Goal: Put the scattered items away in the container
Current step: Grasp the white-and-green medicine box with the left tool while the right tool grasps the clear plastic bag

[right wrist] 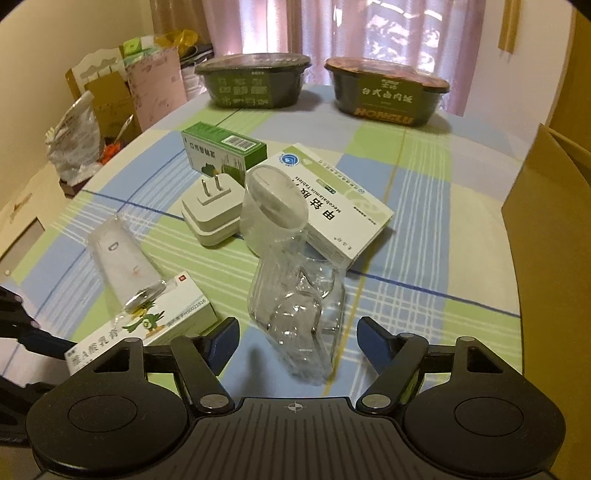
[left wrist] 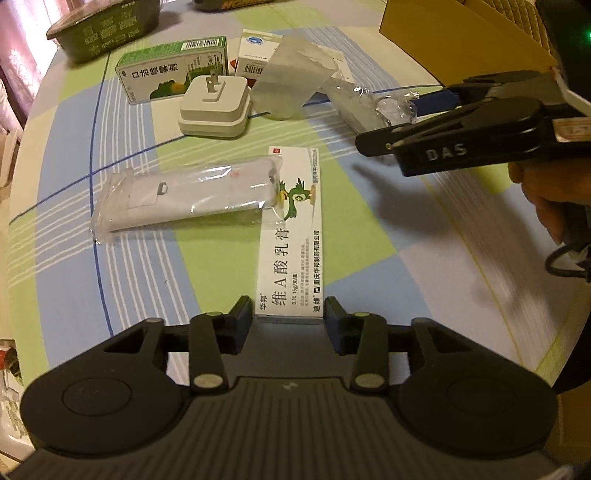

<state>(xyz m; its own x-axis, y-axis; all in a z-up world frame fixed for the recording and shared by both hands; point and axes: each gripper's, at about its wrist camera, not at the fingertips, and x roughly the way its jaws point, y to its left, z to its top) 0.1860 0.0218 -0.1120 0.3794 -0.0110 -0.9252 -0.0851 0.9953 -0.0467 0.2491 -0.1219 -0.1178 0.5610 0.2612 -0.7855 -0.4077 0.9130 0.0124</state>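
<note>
You're working over a bench (right wrist: pixel 424 206) draped in a checked cloth of pale blue, light green and white, crossed by thin dark blue lines. Straight ahead of you, pink curtains (right wrist: pixel 369 33) cover a window, with daylight glowing through them in soft patches. To your left the wall (right wrist: pixel 74 33) is plain cream. Down in that left corner you've got clutter: brown and pink cardboard pieces (right wrist: pixel 147 92) standing upright, a crumpled clear plastic bag (right wrist: pixel 75 136), and a yellow bag (right wrist: pixel 177 38) behind them. The room's light is warm and rather dim.
</note>
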